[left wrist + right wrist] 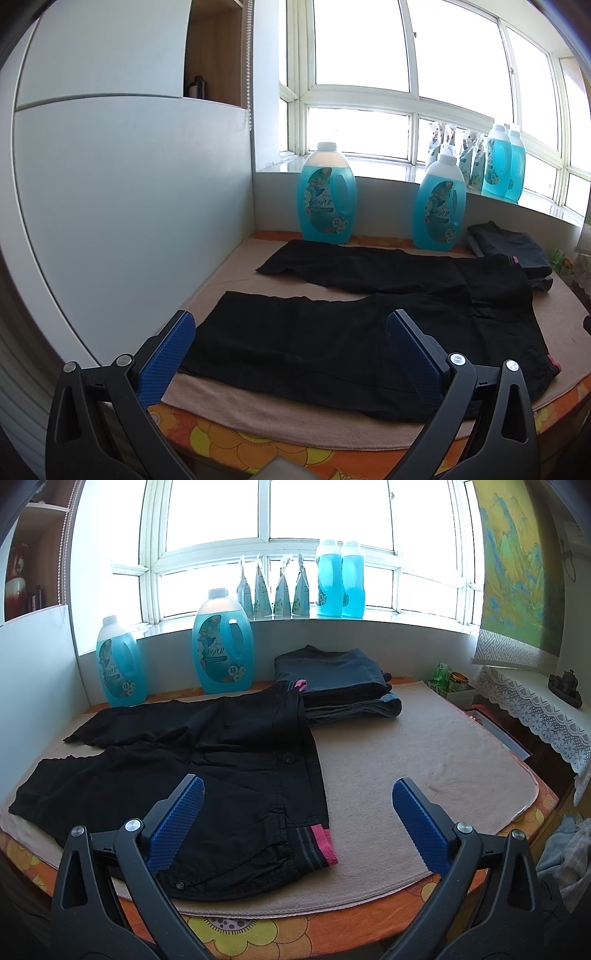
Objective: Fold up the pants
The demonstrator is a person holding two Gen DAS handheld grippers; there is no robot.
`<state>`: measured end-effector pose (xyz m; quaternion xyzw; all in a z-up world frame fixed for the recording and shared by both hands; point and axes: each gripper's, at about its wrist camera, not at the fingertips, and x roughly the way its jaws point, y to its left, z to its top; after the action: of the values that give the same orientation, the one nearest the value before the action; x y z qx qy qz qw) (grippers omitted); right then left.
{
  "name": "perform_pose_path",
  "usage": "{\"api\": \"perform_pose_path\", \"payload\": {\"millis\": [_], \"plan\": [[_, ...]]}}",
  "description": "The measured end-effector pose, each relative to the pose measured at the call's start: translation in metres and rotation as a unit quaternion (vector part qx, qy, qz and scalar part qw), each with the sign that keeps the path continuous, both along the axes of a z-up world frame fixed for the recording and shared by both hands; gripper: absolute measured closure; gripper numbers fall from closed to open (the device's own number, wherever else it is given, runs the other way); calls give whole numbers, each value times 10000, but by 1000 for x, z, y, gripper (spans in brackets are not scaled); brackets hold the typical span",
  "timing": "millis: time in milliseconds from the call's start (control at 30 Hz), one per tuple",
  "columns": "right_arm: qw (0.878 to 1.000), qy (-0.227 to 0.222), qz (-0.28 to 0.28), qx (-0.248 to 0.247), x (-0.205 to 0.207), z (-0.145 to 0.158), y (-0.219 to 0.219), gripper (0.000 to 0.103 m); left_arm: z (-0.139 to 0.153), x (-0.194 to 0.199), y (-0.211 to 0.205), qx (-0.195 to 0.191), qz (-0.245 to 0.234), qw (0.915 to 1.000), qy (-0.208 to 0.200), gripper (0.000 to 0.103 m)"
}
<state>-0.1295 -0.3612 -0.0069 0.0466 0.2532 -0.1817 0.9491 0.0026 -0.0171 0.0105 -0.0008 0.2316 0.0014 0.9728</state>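
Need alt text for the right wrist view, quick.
Black pants lie spread flat on a beige cloth mat, waistband toward the open right gripper. Behind them sit folded dark clothes and blue detergent bottles.

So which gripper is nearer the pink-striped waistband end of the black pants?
Right. The right gripper hovers open just above the pink-striped waistband, which lies between its fingers. The left gripper is open over the near leg, with the waistband off to its right.
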Motion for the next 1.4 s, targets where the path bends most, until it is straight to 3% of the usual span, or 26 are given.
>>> {"api": "perform_pose_path", "payload": {"millis": [400,667,933,1200,1400], "plan": [[9998,62,194,-75,15,-1,-1,0,-13,10,12,-303,-328,9990,-77,0],[9944,12,1051,-101,53,7,2,0,-18,38,22,-111,-351,9993,31,0],[9831,138,1823,-110,107,11,6,0,-25,78,20,25,-612,9979,226,14],[9718,650,2258,-202,168,11,-2,0,-25,115,4,-44,-1037,9934,478,25],[9613,1045,2547,-133,226,15,-16,12,-25,148,-14,-111,-1317,9891,655,37]]}}
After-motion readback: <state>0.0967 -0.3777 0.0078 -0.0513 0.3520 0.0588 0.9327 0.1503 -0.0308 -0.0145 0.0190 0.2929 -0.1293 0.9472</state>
